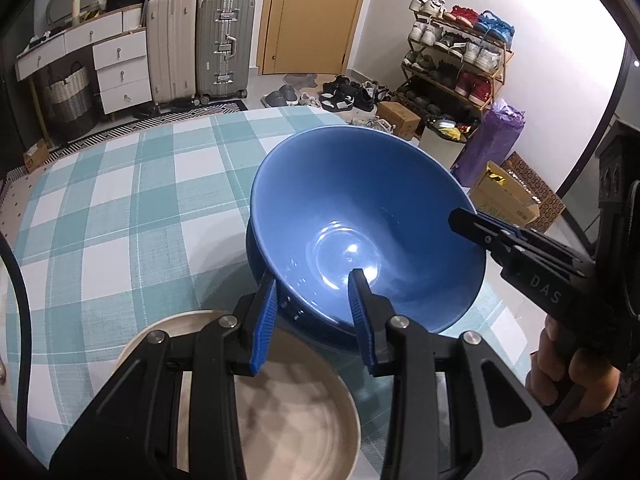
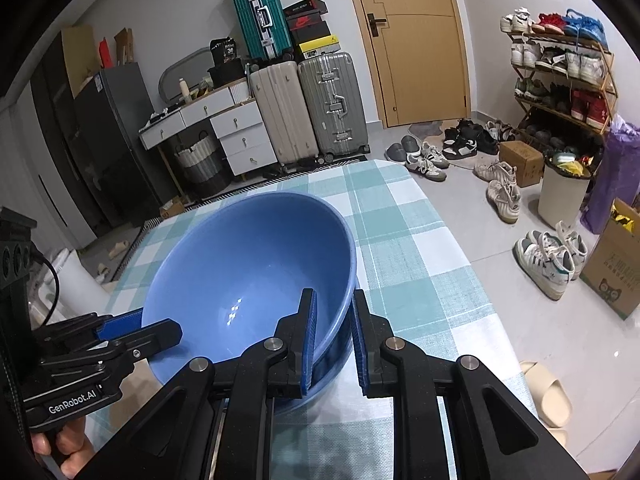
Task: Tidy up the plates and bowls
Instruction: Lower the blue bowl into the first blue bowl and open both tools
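Both tongs straddle the blue bowl's (image 1: 360, 220) rim: left tongs (image 1: 316, 292) at its near edge, right tongs (image 2: 334, 320) at its right edge, each narrow, gripping the wall, above the table (image 1: 120, 208).

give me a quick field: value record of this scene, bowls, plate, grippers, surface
top bowl: blue bowl, tilted, nested in a second blue dish beneath
left gripper: straddles the bowl's near rim, one finger inside, one outside
right gripper: straddles the opposite rim the same way
plate: beige plate, under the left gripper, beside the bowls
surface: teal checked tablecloth
contact: cannot tell if either grip is closed tight
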`<state>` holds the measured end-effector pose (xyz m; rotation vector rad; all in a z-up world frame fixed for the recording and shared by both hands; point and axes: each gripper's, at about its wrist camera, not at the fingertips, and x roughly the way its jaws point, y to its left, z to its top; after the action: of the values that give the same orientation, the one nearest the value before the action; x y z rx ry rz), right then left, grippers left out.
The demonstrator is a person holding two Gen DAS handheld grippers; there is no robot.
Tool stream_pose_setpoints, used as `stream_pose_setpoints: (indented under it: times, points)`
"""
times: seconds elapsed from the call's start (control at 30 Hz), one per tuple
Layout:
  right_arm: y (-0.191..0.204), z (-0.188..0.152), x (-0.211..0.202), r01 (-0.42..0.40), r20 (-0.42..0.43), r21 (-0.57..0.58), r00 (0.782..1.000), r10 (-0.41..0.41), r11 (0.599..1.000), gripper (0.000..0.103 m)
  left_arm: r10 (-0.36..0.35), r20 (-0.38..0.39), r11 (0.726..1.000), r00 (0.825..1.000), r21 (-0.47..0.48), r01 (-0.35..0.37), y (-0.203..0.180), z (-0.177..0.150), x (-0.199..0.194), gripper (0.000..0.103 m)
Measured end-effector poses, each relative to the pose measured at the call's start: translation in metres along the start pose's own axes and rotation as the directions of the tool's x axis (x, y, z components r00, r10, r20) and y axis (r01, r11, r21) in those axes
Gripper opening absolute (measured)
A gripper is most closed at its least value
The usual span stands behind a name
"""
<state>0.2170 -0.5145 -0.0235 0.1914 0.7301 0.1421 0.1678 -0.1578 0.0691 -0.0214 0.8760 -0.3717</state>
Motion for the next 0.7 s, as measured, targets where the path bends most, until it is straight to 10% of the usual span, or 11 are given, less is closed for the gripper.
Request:
stream_pose_setpoints:
  times: [0.7]
  points:
    - [0.012, -0.016, 0.017, 0.096, -0.015, -0.058, 0.995, -0.097, 0.994, 0.017, 0.089, 0.005, 0.993, 0.996, 0.075, -0.089, -0.003, -0.008, 0.027, 0.032]
